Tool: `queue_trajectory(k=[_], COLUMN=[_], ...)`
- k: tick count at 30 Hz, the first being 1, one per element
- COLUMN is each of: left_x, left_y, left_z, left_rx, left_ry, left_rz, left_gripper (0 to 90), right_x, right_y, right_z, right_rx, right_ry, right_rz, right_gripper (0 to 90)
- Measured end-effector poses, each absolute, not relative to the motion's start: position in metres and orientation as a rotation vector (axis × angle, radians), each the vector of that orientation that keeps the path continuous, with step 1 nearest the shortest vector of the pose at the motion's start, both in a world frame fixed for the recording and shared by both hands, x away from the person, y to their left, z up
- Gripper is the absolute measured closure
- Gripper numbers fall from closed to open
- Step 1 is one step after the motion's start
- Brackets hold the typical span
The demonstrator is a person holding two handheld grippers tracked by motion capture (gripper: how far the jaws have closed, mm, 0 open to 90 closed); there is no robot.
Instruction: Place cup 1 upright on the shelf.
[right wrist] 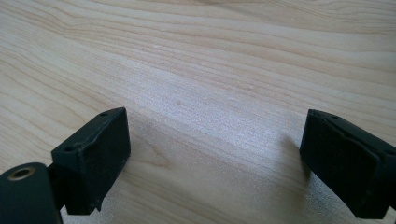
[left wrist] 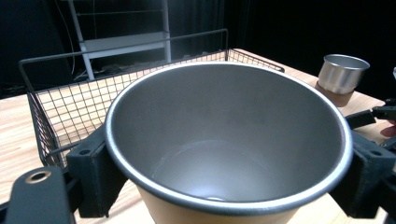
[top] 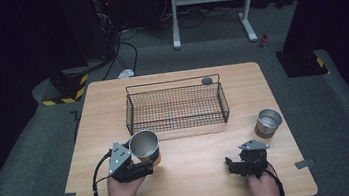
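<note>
While its open mouth faces up, the steel cup (left wrist: 229, 140) with a tan sleeve sits clamped between the jaws of the left gripper (top: 143, 163), just short of the wire basket (top: 176, 109) ahead of it. Well off to that gripper's right, the right gripper (right wrist: 215, 161) hangs wide open and empty over bare table (right wrist: 201, 60), a second steel cup (top: 268, 122) just beyond it

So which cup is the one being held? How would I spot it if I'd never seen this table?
Find the wooden table and the black wire basket in its middle. Just in front of the basket's left corner is a shiny metal cup with a tan band around its base, squeezed by the left hand-held gripper. The other metal cup stands alone, free, off to the right.
</note>
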State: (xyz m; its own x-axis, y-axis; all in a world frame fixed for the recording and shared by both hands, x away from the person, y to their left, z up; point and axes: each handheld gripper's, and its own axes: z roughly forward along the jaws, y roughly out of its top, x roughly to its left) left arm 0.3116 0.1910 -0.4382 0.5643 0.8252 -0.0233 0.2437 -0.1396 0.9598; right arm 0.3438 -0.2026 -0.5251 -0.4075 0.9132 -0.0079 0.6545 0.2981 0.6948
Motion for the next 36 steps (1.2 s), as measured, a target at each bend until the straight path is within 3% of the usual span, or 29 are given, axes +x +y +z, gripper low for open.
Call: queue_trajectory(k=[36], left_x=[0.35], left_y=[0.182], left_z=[-0.423], left_rx=[1.686], left_ry=[0.908], left_rz=[0.634], left_gripper=[13.6], right_x=[0.344], right_y=[-0.202], right_z=[-0.525], right_rx=[1.401], right_ry=[2.169], right_rz=[0.871], right_gripper=[8.3])
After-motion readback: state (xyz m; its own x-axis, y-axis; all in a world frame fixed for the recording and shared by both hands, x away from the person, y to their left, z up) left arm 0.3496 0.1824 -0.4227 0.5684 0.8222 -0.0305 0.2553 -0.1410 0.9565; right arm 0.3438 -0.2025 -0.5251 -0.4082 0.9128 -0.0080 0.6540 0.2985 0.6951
